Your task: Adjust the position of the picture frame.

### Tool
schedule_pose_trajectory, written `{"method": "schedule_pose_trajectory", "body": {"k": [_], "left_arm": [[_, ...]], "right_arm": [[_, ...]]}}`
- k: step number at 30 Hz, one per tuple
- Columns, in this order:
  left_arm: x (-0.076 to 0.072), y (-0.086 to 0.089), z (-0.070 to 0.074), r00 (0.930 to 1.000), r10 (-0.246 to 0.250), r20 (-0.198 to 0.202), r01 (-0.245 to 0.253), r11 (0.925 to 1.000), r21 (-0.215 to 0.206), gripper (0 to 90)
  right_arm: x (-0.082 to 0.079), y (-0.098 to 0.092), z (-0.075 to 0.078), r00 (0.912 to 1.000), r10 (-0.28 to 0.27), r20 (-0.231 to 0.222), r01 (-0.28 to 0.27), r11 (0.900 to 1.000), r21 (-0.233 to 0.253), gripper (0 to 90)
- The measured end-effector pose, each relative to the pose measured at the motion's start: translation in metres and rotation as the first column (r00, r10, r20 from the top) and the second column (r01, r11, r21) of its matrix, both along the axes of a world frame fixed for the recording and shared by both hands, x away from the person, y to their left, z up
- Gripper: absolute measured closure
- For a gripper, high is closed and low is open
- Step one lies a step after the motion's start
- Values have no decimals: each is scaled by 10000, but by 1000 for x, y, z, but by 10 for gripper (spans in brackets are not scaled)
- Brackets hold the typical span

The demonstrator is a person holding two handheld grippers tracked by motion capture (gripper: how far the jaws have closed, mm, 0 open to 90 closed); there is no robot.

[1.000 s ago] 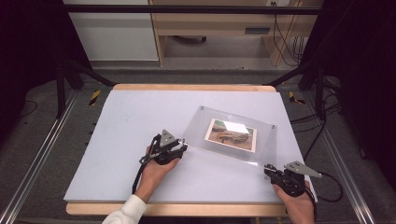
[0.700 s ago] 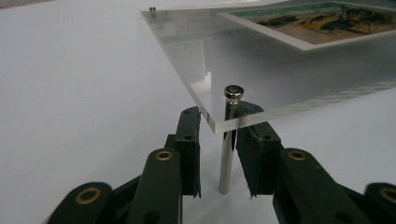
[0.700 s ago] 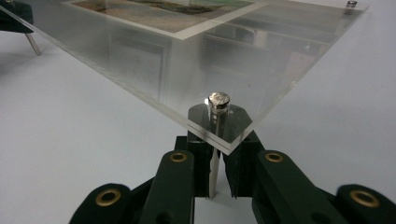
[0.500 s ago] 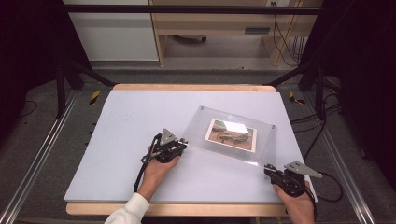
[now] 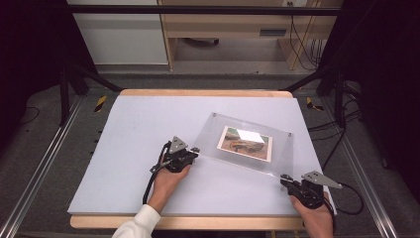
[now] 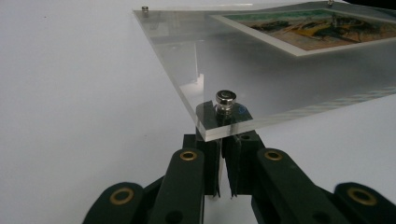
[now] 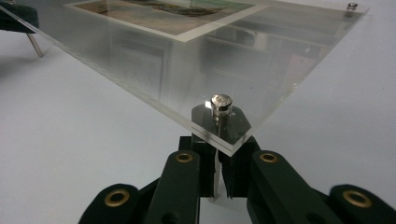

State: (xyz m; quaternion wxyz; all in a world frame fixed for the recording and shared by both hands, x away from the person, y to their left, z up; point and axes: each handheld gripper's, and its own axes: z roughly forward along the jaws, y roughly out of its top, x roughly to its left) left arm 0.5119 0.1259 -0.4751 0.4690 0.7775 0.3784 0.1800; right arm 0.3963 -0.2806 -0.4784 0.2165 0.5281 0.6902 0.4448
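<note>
**A:** so what's going on with the clear frame (image 5: 247, 144) right now? where's it sitting?

**B:** it's lying over the right half of the white table (image 5: 129, 134), turned a bit crooked compared to the table edges. There's a photo (image 5: 246, 143) sandwiched in the middle of it, with glare washing out part of it in the high view. Each corner has a small metal stud.

**A:** and the grippers?

**B:** the left gripper (image 5: 190, 154) is sitting at the frame's near-left corner, the right gripper (image 5: 286, 181) at the near-right corner. A hand (image 5: 166, 181) is holding each one from the bottom edge.

**A:** are they actually grabbing it?

**B:** looks like it. In the left gripper view the jaws are pressed nearly together right under the corner, pinching the post below the stud (image 6: 225, 101). The corner is hanging above the table there, you can see its shadow underneath. Same deal in the right gripper view: jaws are closing on the post under that corner's stud (image 7: 221, 103), and the plate's double-layer edge is showing just above them.

**A:** far corners?

**B:** the far studs are showing at the top of both gripper views. Can't tell if that far edge is touching the table or floating.
</note>
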Motion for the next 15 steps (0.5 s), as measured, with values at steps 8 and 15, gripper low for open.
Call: {"method": "schedule_pose_trajectory", "body": {"k": [8, 15], "left_arm": [[2, 0, 7, 10000, -96, -12, 96, 9999, -58, 840], [5, 0, 8, 9998, -164, -78, 162, 9996, -214, 814]], "right_arm": [[0, -2, 4, 9998, -53, 170, 48, 9995, 312, 852], [1, -2, 5, 9999, -60, 159, 52, 9989, 457, 852]]}}
